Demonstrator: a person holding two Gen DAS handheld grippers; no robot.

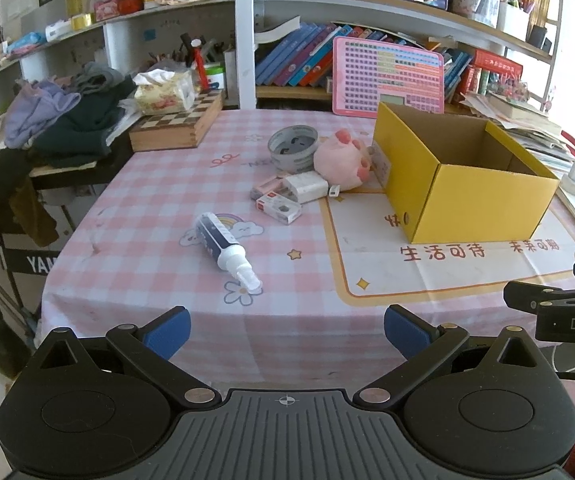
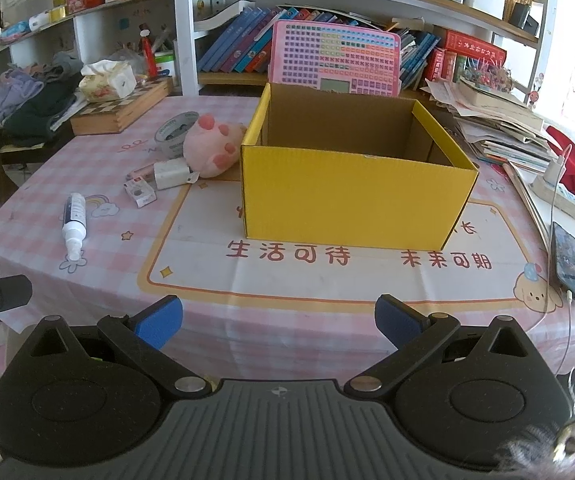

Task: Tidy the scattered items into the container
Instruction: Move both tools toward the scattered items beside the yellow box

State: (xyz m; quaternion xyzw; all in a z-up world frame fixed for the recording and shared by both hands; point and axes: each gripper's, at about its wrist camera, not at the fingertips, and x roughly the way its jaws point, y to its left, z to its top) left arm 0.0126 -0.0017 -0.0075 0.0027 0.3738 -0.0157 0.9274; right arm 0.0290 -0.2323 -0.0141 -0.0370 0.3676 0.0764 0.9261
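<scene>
Left wrist view: the yellow box [image 1: 483, 200] is seen standing open-topped on the checked tablecloth [image 1: 127, 240], ahead and to the right of the left gripper [image 1: 287, 334], and no items can be seen inside it. The scattered items are grouped just left of the box: a pink plush toy [image 1: 341, 160] touching or nearly touching the box wall, a roll of tape [image 1: 293, 148] behind it, and small white packets [image 1: 287, 196] in front.

Apart from the group, nearest the left gripper, a spray bottle [image 1: 227, 250] is lying on its side. Its long axis runs diagonally, the white nozzle being pointed toward the gripper and slightly right, the dark body away and left.

The left gripper's jaws are spread fully and nothing is held. In the right wrist view the right gripper [image 2: 279, 322] is likewise wide and empty, facing the box, with the bottle well off to its left. The left hand is judged the nearer one for the bottle.
</scene>
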